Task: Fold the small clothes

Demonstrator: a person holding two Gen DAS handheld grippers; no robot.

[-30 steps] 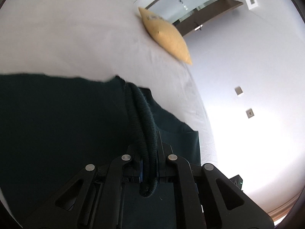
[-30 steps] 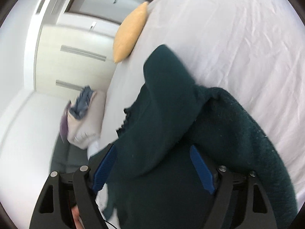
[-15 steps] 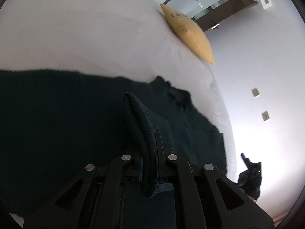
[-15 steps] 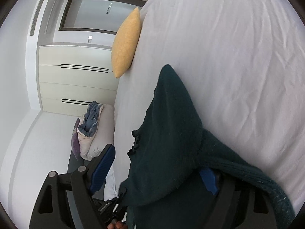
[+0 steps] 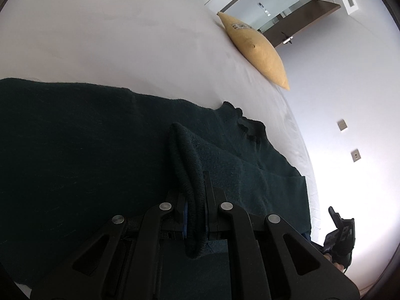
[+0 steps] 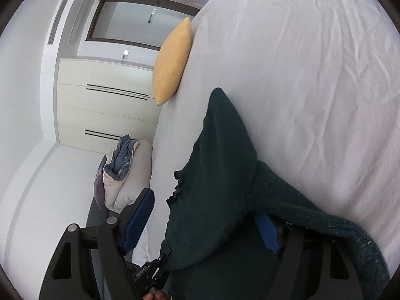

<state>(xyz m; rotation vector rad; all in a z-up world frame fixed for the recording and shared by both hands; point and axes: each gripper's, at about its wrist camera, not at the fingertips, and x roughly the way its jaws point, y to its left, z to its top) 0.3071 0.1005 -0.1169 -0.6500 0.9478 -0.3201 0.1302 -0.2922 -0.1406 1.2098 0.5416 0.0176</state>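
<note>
- Lower than a second ago: left gripper (image 5: 195, 215), with more of the dark green sweater (image 5: 100, 150) spread flat on the white bed (image 5: 125, 37) than before.
- Jaws pressed together on a thick rolled fold of the sweater, pinching it; fold rising ahead of the jaws and draping back onto the cloth.
- Sweater lying across the bed near its edge, ruffled collar toward the yellow pillow (image 5: 257, 50), well apart from it.
- Right gripper (image 6: 205, 220): jaws spread wide, just closed a little; sweater (image 6: 220, 175) draped between them and over the far blue pad (image 6: 267, 230), near pad (image 6: 140, 215) clear of the cloth; no pinch visible.
- Yellow pillow (image 6: 172, 62) standing at the bed's (image 6: 300, 62) far edge.
- Bundle of bedding (image 6: 125, 175) with a blue cloth on top, beside the bed on the floor side.
- Pale drawers (image 6: 105, 100) against the wall beyond.
</note>
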